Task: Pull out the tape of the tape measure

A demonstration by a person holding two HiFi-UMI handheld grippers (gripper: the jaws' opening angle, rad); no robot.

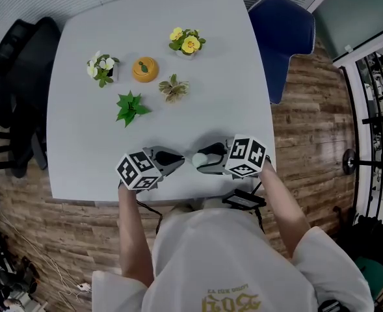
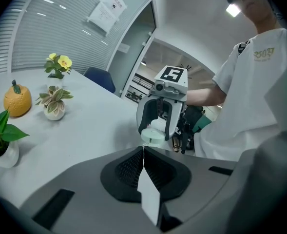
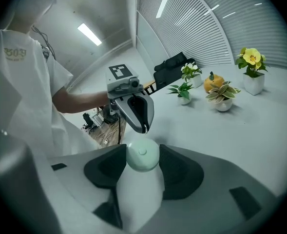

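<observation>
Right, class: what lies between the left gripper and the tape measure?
Only a short bit of tape, pinched by the left gripper, reaching the tape measure; the left gripper view shows it.

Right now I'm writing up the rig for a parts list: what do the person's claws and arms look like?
The left claw and right claw are grey moulded shells with black ribbed pads. Each carries a white cube of black square markers. A thin dark cable hangs under the left one. The sleeves are short and white.
</observation>
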